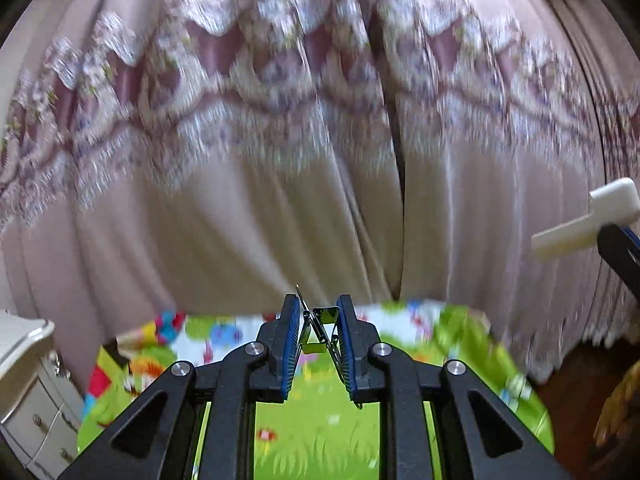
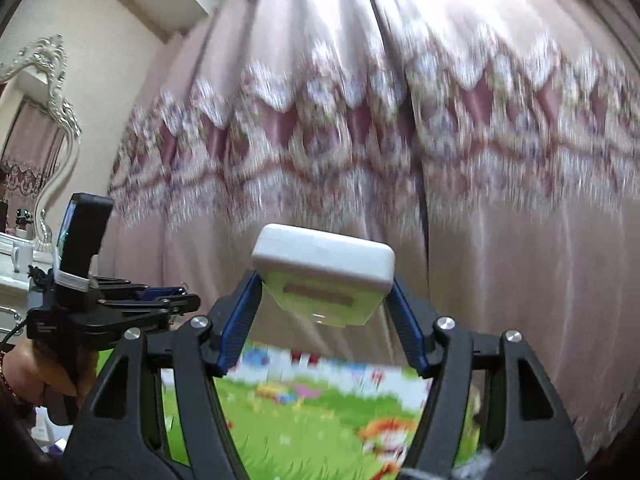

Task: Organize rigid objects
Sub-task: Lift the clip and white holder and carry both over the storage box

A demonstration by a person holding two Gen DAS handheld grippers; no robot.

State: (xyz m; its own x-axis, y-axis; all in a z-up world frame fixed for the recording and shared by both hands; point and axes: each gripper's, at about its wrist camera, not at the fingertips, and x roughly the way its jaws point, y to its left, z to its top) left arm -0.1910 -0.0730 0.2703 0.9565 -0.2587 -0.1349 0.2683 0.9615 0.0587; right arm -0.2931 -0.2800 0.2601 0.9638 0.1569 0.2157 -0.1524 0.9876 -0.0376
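The left gripper [image 1: 319,326] has its jaws clamped on a small metal binder clip [image 1: 320,330] (wire handles skewed), held in the air over a cartoon-printed mat [image 1: 320,432]. The right gripper [image 2: 324,312] jaws grip a white box [image 2: 323,270] above the mat's far edge. Pink curtains [image 1: 280,208] hang behind.

A pleated pink patterned curtain [image 1: 320,160] hangs behind the bright cartoon-printed mat [image 1: 316,420]; a white carved dresser [image 1: 28,380] stands left of it, a silver-framed mirror [image 2: 52,120] above.

no readable text, label or number anywhere.
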